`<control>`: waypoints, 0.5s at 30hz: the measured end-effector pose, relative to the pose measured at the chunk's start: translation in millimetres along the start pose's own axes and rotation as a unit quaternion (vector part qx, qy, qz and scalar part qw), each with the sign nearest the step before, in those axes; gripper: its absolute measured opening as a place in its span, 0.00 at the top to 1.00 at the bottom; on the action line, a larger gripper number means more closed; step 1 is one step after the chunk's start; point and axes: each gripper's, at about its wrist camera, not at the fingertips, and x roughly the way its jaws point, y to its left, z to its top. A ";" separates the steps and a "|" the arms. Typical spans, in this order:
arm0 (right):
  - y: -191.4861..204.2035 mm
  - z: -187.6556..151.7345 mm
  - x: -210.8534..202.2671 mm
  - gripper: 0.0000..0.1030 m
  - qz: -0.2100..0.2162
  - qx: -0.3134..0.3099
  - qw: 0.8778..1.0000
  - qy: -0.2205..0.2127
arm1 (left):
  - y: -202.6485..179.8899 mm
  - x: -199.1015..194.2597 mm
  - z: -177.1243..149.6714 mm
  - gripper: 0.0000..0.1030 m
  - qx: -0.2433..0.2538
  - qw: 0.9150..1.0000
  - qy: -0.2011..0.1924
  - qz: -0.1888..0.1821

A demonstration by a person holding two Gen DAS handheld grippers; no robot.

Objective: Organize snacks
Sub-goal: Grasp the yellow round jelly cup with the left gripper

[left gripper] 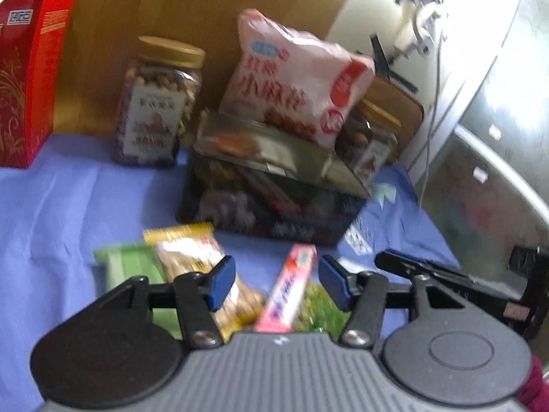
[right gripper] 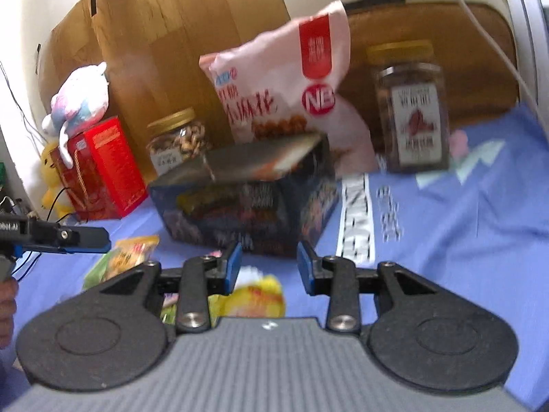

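Now the blue cloth point(left gripper: 51, 206) fills the low half of both views, and it holds all the snacks. Mid frame sits the dark box point(left gripper: 271, 202) with its lid up, so I think the small snacks go in there. Behind it the pink bag point(left gripper: 291, 79) leans on the wood board point(left gripper: 178, 7), maybe so it stays up. Two jars stand by it, the left jar point(left gripper: 158, 103) and the right jar point(right gripper: 411, 110). At the far left is the red box point(left gripper: 27, 79).

My left gripper point(left gripper: 278, 283) is spread wide over the pink stick point(left gripper: 290, 292) and the yellow pack point(left gripper: 195, 257), holding nothing. My right gripper point(right gripper: 269, 266) is spread too, above a yellow wrapper point(right gripper: 260, 297).

Both views are blurry. My grippers hide part of the small snacks, and I cannot read what is in the box.
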 end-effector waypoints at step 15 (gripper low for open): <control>21.7 -27.5 -1.2 0.52 0.010 -0.023 0.998 0.056 | -45.9 -13.3 -54.1 0.46 0.062 0.991 0.027 0.114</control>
